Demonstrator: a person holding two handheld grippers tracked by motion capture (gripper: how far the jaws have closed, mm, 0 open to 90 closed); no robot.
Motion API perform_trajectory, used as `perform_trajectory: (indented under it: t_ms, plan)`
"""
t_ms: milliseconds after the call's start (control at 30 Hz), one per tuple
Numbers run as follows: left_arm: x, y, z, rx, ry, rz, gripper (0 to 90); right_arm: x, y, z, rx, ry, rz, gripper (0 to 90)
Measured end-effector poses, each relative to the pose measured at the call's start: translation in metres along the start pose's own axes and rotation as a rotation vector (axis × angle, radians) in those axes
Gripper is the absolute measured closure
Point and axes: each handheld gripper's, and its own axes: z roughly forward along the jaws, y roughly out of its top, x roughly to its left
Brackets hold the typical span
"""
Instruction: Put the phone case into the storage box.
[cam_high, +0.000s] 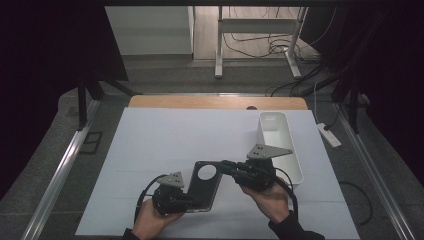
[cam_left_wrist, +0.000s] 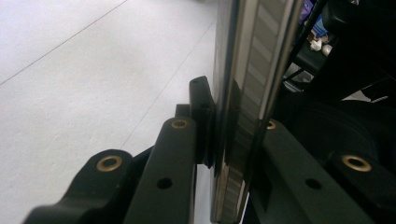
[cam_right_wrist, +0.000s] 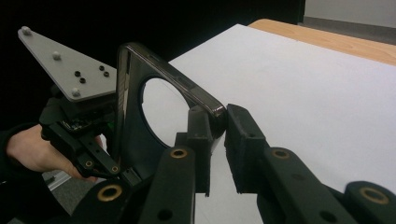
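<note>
A dark phone case (cam_high: 206, 186) with a round hole near its far end is held above the white sheet, between both grippers. My left gripper (cam_high: 193, 204) is shut on the case's near end. In the left gripper view the case (cam_left_wrist: 243, 88) stands edge-on between the pads of that gripper (cam_left_wrist: 236, 119). My right gripper (cam_high: 224, 167) comes in from the right and is shut on the case's far right corner. The right gripper view shows its pads (cam_right_wrist: 218, 128) pinching the glossy corner of the case (cam_right_wrist: 125, 98), with the left gripper (cam_right_wrist: 109, 165) and a hand behind it.
A white sheet (cam_high: 170, 135) covers the table, and a wooden edge (cam_high: 215, 102) shows at the back. A long white bin (cam_high: 296, 161) lies at the right, just beyond my right gripper. Metal rails run along both sides of the table.
</note>
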Motion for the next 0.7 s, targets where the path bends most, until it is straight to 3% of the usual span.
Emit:
perform_trajectory:
  t_ms: [367, 500, 700]
  plan:
    - [-0.0003, -0.0001, 0.0019, -0.012, -0.001, 0.019, 78.1, 0.0029, 0.0015, -0.0027, -0.016, -0.011, -0.012, 80.7]
    - [-0.0005, 0.0001, 0.0015, -0.016, -0.002, 0.026, 70.4, 0.0036, 0.002, -0.0032, -0.019, -0.01, -0.013, 80.8]
    - [-0.0025, 0.0008, 0.0017, -0.031, 0.001, 0.043, 50.4, 0.0036, 0.0026, -0.0037, -0.017, -0.01, -0.009, 80.9]
